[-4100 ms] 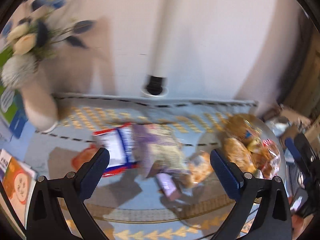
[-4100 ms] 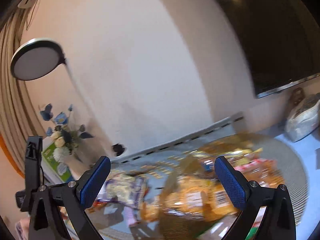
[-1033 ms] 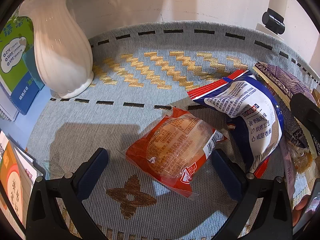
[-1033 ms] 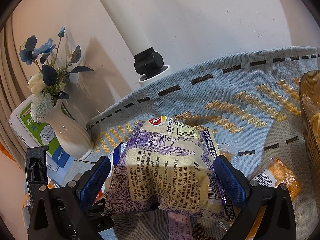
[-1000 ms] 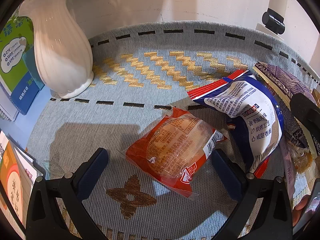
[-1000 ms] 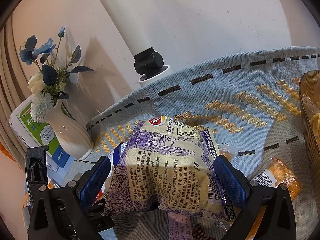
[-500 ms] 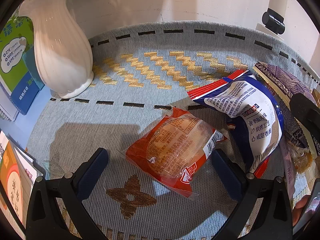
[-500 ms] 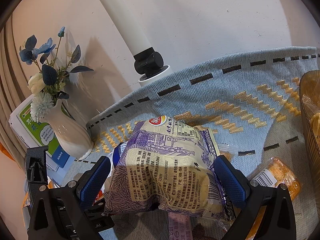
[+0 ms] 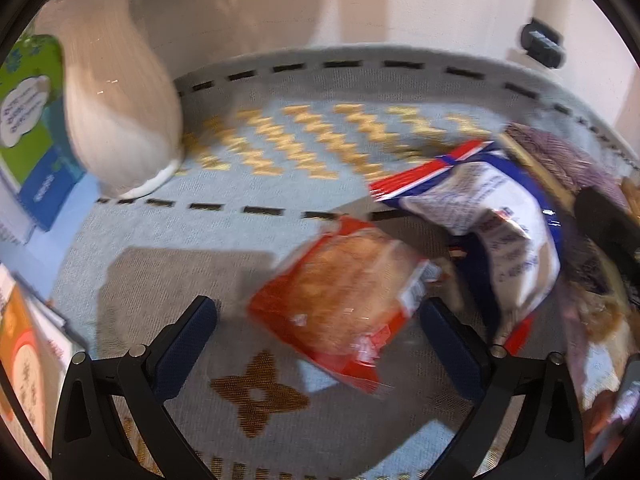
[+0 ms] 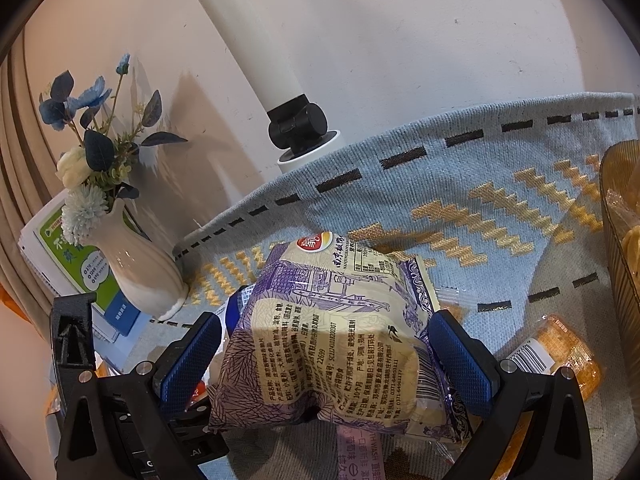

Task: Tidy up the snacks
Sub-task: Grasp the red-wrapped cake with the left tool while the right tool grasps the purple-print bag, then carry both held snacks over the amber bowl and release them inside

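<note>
The left tool [image 9: 318, 334] is open around the red bun pack [image 9: 344, 300] on the mat [image 9: 160, 280]. Squeeze softly. The right tool [image 10: 324, 354] is open around the purple bag [image 10: 340, 344].

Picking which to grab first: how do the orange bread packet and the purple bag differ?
The orange bread packet is flat, clear-windowed and lies between the open left tool. The purple bag is puffy, opaque with printed text, and fills the open right tool. Both rest ungripped on the woven mat.
</note>
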Tool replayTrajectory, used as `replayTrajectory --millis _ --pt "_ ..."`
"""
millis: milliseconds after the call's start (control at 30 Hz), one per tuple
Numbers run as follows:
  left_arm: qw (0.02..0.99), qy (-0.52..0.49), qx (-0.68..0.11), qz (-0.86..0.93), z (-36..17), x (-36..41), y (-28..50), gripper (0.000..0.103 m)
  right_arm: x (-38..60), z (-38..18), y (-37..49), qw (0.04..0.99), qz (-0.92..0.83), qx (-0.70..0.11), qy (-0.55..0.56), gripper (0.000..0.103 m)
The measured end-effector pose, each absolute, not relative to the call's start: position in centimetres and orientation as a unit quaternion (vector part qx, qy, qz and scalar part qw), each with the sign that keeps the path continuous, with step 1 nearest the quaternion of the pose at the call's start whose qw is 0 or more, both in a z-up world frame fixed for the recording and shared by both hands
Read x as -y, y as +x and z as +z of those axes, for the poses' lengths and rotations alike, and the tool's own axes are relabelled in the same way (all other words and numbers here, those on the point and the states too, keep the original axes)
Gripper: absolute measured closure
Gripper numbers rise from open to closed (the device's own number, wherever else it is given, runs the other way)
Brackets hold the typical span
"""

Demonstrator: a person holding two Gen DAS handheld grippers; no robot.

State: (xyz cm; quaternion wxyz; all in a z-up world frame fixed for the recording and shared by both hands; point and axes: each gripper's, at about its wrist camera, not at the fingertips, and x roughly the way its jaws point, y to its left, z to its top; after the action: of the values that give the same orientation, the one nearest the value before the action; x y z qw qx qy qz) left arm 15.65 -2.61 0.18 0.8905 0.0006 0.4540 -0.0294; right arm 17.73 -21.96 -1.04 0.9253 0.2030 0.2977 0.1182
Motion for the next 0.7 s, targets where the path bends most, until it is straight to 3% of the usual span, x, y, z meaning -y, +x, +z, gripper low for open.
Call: replayTrajectory --millis 33,67,133,500,700 --pt "0.897 -0.005 -0.439 -0.051 0.7 2.5 15.2 0.031 22.0 -1.0 17.6 0.925 0.124 -0.298 0.202 0.008" --pt "0.9 -0.016 -0.429 -0.076 0.9 2.4 14.8 0.041 22.0 -1.0 17.6 0.924 0.13 -0.297 0.204 0.032" --pt "0.901 -0.03 -0.423 -0.091 0.9 2.1 14.6 0.051 22.6 -1.2 17.5 0.921 0.133 -0.295 0.219 0.036" --pt "0.914 -0.075 -0.394 -0.062 0.6 0.2 13.9 0.053 25.0 -1.4 16.3 0.911 0.162 -0.261 0.276 0.038" --pt "0.926 -0.09 -0.363 -0.048 1.3 -0.6 13.2 0.053 26.9 -0.6 14.7 0.908 0.184 -0.204 0.316 0.038"
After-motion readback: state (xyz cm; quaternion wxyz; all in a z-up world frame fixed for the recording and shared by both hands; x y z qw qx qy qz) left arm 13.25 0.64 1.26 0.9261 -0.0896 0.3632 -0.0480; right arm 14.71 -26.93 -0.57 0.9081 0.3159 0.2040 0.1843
